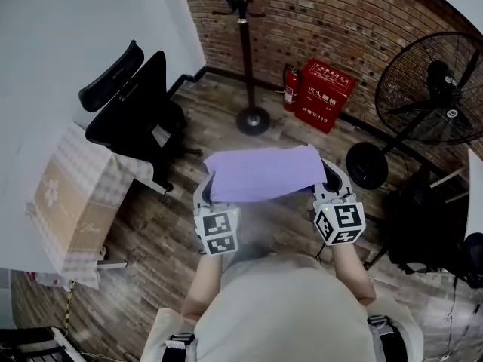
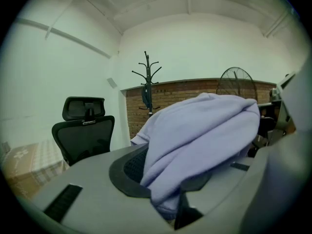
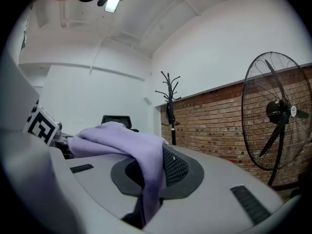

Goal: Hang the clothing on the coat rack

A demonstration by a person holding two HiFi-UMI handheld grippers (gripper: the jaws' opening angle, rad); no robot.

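A lilac garment (image 1: pixel 264 172) hangs stretched between my two grippers at waist height. My left gripper (image 1: pixel 206 192) is shut on its left edge, and the cloth (image 2: pixel 204 130) bunches over the jaws in the left gripper view. The right gripper (image 1: pixel 330 181) is shut on the right edge, where a fold (image 3: pixel 122 135) drops down between the pads. The black coat rack (image 1: pixel 247 59) stands ahead by the brick wall on a round base, with a dark item hanging at its top. It also shows as a coat rack (image 2: pixel 147 82) far off, and in the right gripper view as a distant coat rack (image 3: pixel 170 106).
A black office chair (image 1: pixel 132 104) stands at the left, beside a table with a cardboard box (image 1: pixel 72 202) on a checked cloth. A red fire-equipment box (image 1: pixel 326 93) leans against the brick wall. A large floor fan (image 1: pixel 434 89) stands at the right, with dark gear below it.
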